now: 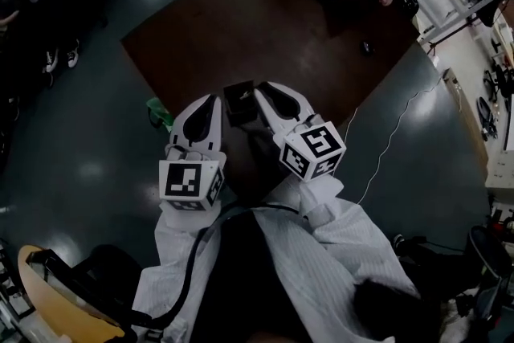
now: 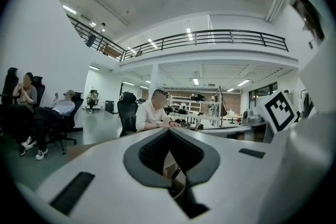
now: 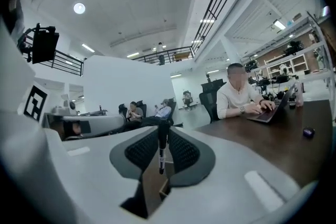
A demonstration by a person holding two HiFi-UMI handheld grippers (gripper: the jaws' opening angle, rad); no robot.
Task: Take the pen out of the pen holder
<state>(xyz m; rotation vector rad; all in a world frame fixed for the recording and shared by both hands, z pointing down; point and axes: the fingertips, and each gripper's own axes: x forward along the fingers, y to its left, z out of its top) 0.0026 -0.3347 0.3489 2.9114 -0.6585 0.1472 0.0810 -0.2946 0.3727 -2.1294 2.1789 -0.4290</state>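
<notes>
Above the bench, the left gripper has its jaws clenched on the edge of the holder. Jaws of the right gripper grasp the pen upright, its lower end just over the holder.

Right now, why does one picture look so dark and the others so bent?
Head view: dim, underexposed, with pale glare patches on the glossy floor. Left gripper view: bright, fisheye bends the balcony railing, black corners. Right gripper view: same bending; the pen in the jaws looks slightly soft.
</notes>
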